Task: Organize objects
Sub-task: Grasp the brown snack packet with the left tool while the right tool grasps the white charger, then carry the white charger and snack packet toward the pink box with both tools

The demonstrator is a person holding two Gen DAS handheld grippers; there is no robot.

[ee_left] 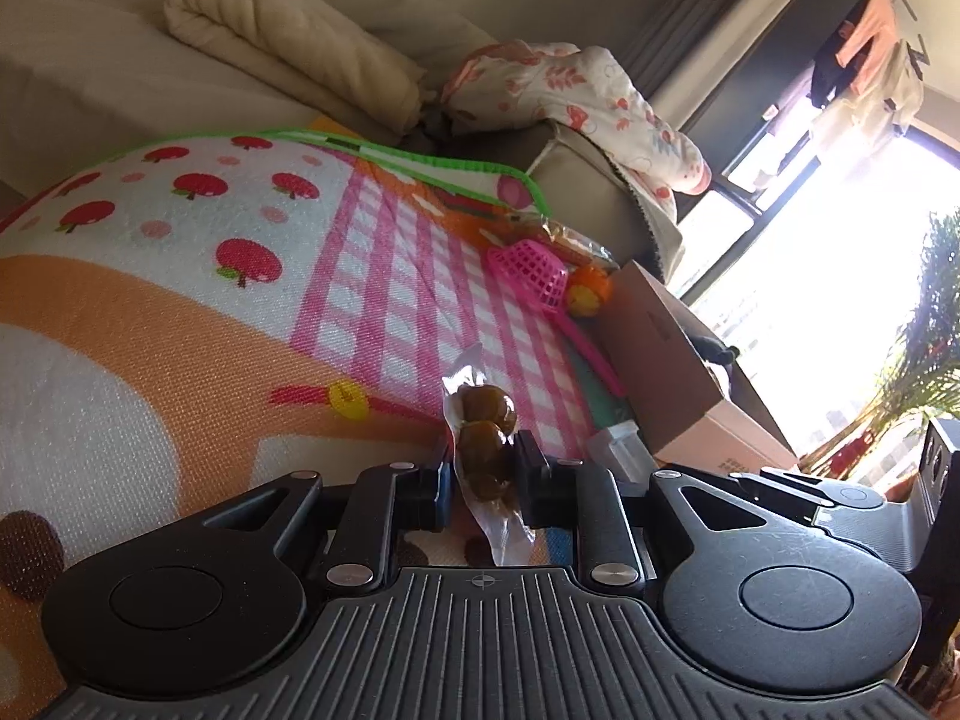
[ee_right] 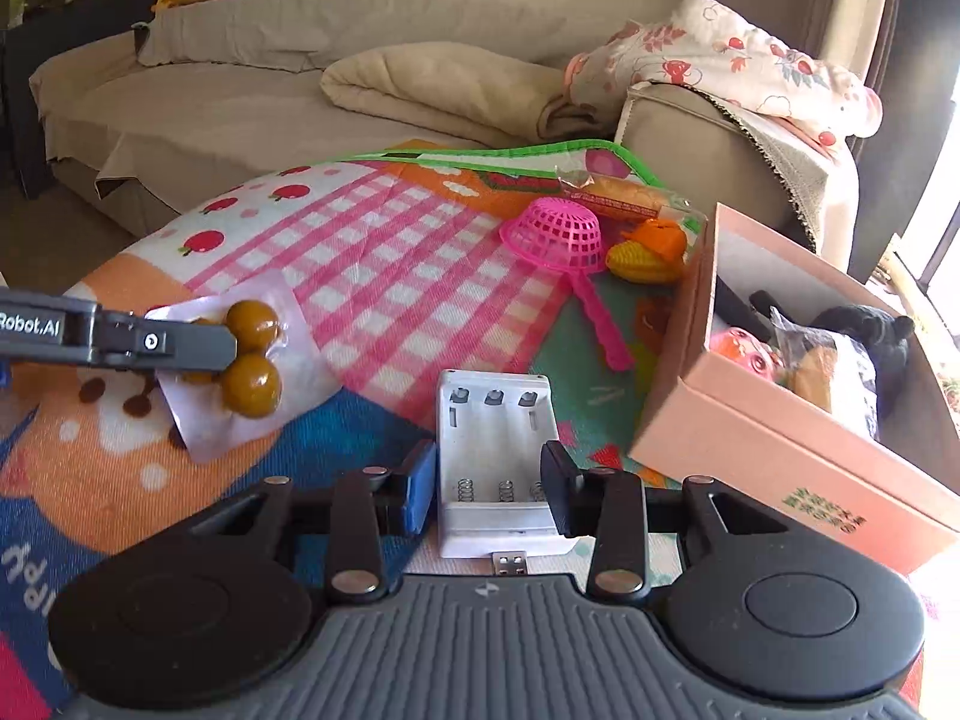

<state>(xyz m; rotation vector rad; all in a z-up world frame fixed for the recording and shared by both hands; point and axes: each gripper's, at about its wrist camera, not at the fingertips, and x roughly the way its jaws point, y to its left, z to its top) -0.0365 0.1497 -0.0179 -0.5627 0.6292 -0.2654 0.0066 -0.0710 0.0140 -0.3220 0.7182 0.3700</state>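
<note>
From my left wrist camera, the left gripper pinches a clear packet of brown balls above the play mat; the pink box at three o'clock hides its contents here. From my right wrist camera, the right gripper is clamped on the white battery charger lying on the mat. The box's inside shows: toys and a wrapped snack. The pink strainer lies at twelve o'clock.
</note>
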